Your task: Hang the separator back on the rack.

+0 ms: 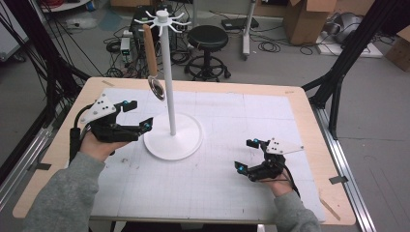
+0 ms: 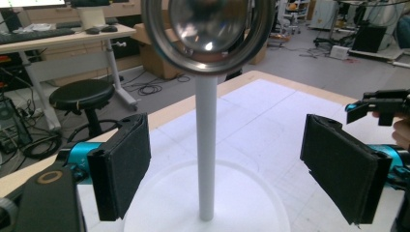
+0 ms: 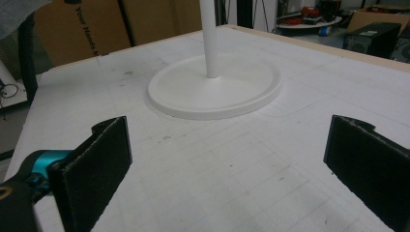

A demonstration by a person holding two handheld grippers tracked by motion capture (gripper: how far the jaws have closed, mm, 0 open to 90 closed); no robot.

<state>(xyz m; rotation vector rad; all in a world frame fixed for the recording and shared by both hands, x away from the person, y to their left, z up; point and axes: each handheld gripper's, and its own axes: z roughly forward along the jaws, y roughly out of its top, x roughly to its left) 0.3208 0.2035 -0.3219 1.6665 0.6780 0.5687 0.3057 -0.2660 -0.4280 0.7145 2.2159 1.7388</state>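
Left gripper (image 1: pixel 134 116) held just beside the round base (image 1: pixel 173 140) of the white stand (image 1: pixel 168 72), jaws spread wide and gripping nothing. Between those jaws, in the left gripper view, the stand's pole (image 2: pixel 206 145) rising dead centre, clear of both pads (image 2: pixel 121 169), neither touching it. Above the jaw line and straight ahead, a metal ladle (image 2: pixel 209 34) with a wooden handle (image 1: pixel 150 48), hanging from one of the hooks at the top of the stand, bowl facing the jaws, well above their tips and untouched. Beyond the right-hand pad in that same view, the other gripper's black tip, far off. Right gripper (image 1: pixel 247 154) low over the white gridded mat (image 1: pixel 232 125), well apart from the stand, jaws likewise wide and empty. Ahead of these jaws and somewhat toward the left pad (image 3: pixel 96 164), in the right gripper view, the base (image 3: pixel 215 89) with the foot of the pole on it; bare mat between the pads. Each gripper held in a hand with a grey sleeve (image 1: pixel 63 193).
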